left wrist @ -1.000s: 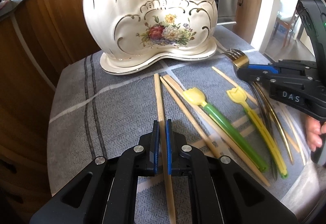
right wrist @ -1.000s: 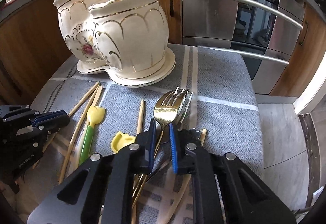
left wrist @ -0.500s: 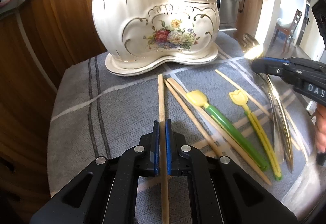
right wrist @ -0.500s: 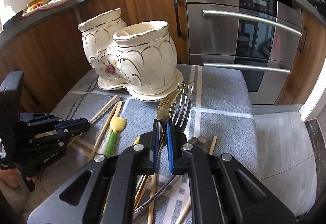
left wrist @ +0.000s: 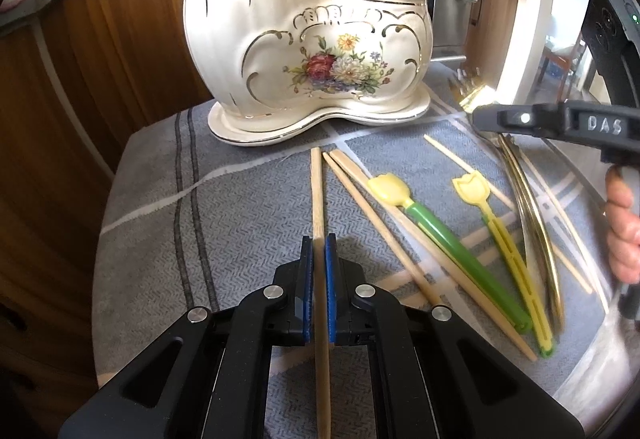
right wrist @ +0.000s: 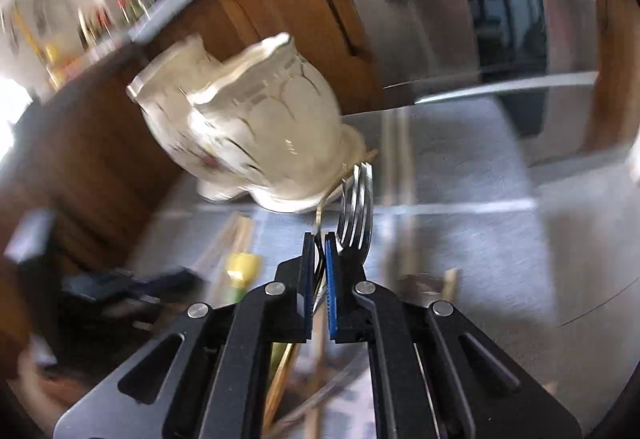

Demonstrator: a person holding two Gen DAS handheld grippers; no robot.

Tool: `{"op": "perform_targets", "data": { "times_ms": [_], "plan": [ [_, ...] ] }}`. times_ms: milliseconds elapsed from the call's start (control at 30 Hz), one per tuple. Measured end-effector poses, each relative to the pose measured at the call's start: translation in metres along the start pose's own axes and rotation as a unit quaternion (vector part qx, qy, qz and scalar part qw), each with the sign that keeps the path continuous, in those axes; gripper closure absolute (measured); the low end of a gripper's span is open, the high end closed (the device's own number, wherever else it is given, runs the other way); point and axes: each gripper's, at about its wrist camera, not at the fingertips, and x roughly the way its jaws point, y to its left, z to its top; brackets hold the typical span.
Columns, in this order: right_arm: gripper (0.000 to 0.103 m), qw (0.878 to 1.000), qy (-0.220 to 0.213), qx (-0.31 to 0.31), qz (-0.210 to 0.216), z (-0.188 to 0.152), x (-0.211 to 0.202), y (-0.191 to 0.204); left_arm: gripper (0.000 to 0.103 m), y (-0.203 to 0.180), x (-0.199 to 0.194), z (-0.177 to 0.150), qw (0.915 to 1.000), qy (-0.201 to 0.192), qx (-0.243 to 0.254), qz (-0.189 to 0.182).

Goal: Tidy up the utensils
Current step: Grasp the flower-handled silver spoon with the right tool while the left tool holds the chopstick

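Observation:
A cream ceramic utensil holder (left wrist: 304, 39) with gold trim and painted flowers stands at the back of the grey cloth (left wrist: 160, 239); it also shows in the right wrist view (right wrist: 256, 131), blurred. My left gripper (left wrist: 319, 263) is shut on a wooden chopstick (left wrist: 317, 195) that lies on the cloth pointing at the holder. My right gripper (right wrist: 319, 259) is shut on a bundle of forks (right wrist: 355, 199), gold and silver, lifted and tilted; in the left wrist view the right gripper (left wrist: 492, 119) holds the fork handles (left wrist: 532, 219) at the right.
Two more wooden chopsticks (left wrist: 380, 231), a green-handled yellow tulip pick (left wrist: 432, 227) and a yellow tulip pick (left wrist: 500, 227) lie on the cloth between the grippers. Thin chopsticks (left wrist: 464, 167) lie further right. Wooden cabinets (left wrist: 80, 79) and a steel oven (right wrist: 480, 19) stand behind.
My right gripper has lifted the forks off the cloth and tilted; its view is now blurred with motion. My left gripper has stayed shut on the chopstick and drawn slightly closer to the holder.

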Motion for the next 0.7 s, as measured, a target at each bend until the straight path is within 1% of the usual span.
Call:
{"op": "perform_targets", "data": {
  "times_ms": [133,200,267,367,500,567,667,700],
  "plan": [
    [0.099,0.999,-0.024,-0.020,-0.007,0.001,-0.008,0.008,0.097,0.001,0.000,0.000,1.0000,0.000,-0.001,0.000],
    [0.099,0.999,-0.031,-0.020,0.005,0.004,-0.011,0.009,0.097,0.001,-0.001,0.000,1.0000,0.000,-0.001,0.000],
    [0.099,0.999,-0.034,-0.022,0.009,0.006,-0.012,0.010,0.097,0.000,0.000,0.000,1.0000,0.000,0.001,0.000],
    [0.099,1.000,-0.023,-0.020,-0.009,0.009,-0.004,0.004,0.097,-0.001,0.000,0.000,1.0000,-0.001,0.004,0.003],
    [0.098,0.999,0.013,-0.014,-0.043,0.007,0.017,-0.005,0.097,0.000,0.000,0.001,1.0000,-0.001,0.004,0.003],
    [0.094,0.998,0.028,-0.010,-0.050,0.006,0.023,-0.007,0.096,0.000,0.001,0.000,1.0000,-0.001,0.004,0.002],
    [0.079,0.998,0.032,-0.006,-0.046,0.005,0.019,-0.008,0.096,0.000,0.001,0.001,1.0000,-0.001,0.004,0.002],
    [0.079,0.998,0.029,-0.009,-0.053,0.005,0.016,-0.006,0.097,0.000,0.001,0.001,1.0000,0.000,0.004,0.002]
  ]
}}
